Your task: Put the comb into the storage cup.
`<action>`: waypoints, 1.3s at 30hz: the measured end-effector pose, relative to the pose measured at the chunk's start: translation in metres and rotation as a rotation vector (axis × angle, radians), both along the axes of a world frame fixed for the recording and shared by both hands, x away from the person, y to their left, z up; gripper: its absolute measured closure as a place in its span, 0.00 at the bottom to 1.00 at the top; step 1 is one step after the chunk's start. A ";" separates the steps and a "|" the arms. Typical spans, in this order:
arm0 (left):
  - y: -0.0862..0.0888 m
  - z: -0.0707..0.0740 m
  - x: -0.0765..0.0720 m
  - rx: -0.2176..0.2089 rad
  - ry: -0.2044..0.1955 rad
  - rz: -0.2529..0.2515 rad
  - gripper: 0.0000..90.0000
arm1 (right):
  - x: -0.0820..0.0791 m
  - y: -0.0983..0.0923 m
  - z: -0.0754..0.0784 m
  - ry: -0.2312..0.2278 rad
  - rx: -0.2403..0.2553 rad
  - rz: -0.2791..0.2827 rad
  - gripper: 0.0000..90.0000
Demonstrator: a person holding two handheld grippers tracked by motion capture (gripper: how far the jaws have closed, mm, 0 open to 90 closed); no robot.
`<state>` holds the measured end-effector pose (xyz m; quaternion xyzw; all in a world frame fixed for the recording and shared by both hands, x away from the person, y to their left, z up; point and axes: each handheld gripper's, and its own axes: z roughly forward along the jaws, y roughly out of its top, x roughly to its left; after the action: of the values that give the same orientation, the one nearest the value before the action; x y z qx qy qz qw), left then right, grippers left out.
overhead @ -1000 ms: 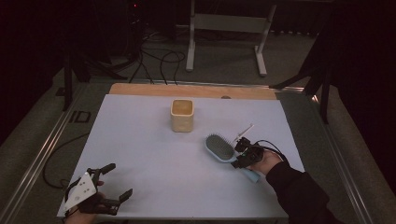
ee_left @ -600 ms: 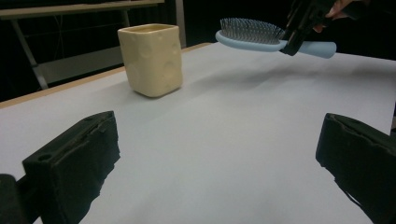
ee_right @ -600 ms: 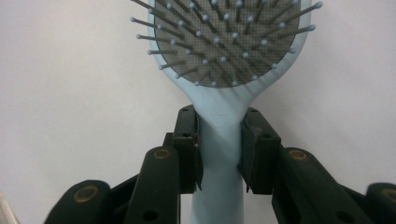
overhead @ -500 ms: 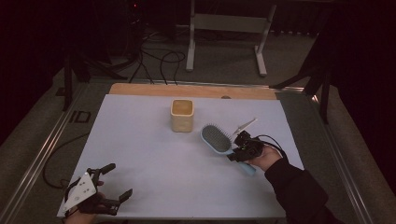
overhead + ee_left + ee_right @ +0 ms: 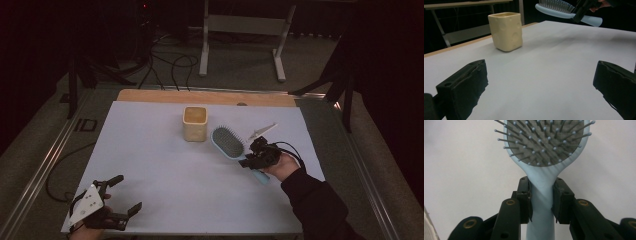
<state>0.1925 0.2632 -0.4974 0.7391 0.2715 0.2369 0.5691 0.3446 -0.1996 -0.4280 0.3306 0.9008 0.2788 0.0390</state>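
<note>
A light blue hairbrush (image 5: 228, 142) with a grey bristle pad is held above the white table, bristles up, its head close to the right of a cream square cup (image 5: 195, 123). My right gripper (image 5: 254, 158) is shut on the brush's handle; the right gripper view has both jaws pressed on the neck of the hairbrush (image 5: 541, 192), my right gripper (image 5: 541, 200) centred there. My left gripper (image 5: 120, 196) rests open at the table's near left corner with nothing between its jaws. In the left gripper view my left gripper (image 5: 539, 82) faces the cup (image 5: 506, 31) and the lifted hairbrush (image 5: 564, 10).
The white table surface (image 5: 165, 165) has a wooden strip (image 5: 200, 97) along its far edge. A small white object (image 5: 262, 131) lies behind the right hand. Cables and a metal stand (image 5: 240, 37) are on the floor beyond the table.
The right gripper has carried the hairbrush left and toward the far side, bringing its head closer to the cup. The left gripper has stayed put.
</note>
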 end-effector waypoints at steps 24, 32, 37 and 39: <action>0.001 0.000 0.001 -0.019 0.009 -0.003 0.00 | 0.013 0.003 0.034 -0.106 0.125 -0.049 0.79; 0.001 -0.001 0.001 -0.019 0.011 -0.005 0.00 | 0.018 0.012 0.044 -0.137 0.148 -0.048 0.79; 0.001 -0.001 0.001 -0.017 0.009 -0.004 0.00 | 0.023 0.016 0.050 -0.162 0.163 -0.057 0.79; 0.001 -0.001 0.001 -0.020 0.012 -0.004 0.00 | 0.025 0.017 0.052 -0.164 0.173 -0.059 0.79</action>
<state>0.1933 0.2643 -0.4982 0.7354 0.2757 0.2287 0.5753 0.3694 -0.1823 -0.3759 0.3352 0.8569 0.3805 0.0921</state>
